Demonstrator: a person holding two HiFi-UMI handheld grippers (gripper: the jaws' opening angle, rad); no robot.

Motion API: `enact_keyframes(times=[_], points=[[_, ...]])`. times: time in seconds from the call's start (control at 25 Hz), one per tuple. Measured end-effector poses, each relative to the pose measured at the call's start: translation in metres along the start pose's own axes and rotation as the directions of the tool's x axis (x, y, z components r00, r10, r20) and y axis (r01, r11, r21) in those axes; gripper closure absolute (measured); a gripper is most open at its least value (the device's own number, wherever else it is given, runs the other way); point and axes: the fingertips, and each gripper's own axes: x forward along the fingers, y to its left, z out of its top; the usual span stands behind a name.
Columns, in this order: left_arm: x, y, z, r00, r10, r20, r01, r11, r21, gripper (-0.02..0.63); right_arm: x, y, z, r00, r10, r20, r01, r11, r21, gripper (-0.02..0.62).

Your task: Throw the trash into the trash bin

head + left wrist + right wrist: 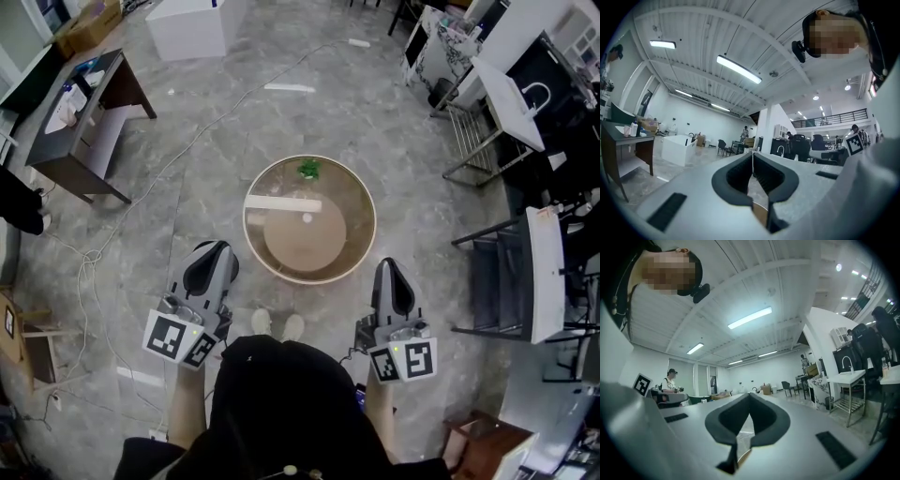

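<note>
A round trash bin point(364, 246) with a tan rim stands on the grey floor just ahead of my feet. Inside it lie a green scrap point(307, 169) by the far wall, a white strip point(281, 202) and a small white bit point(307, 217). My left gripper point(217, 247) is held level to the bin's near left, apart from it, shut and empty. My right gripper point(387, 264) hovers at the bin's near right, also shut with nothing in it. In the left gripper view the left gripper point(752, 155) points across the room. The right gripper point(749, 396) does the same in its own view.
A dark desk point(80, 127) stands at the left and a white box point(192, 26) at the back. Cables point(94, 267) trail over the floor on the left. A white strip point(289, 88) lies beyond the bin. Metal racks and white tables point(544, 272) crowd the right side.
</note>
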Motion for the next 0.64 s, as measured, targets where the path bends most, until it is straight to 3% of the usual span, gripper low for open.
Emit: enact_keyframes(times=[0.64], points=[[0.006, 0.0, 0.004, 1.0, -0.003, 0.03, 0.003, 1.0, -0.008, 0.593, -0.003, -0.014, 0.002, 0.999, -0.037, 0.008, 0.037, 0.999, -0.004, 0.592]])
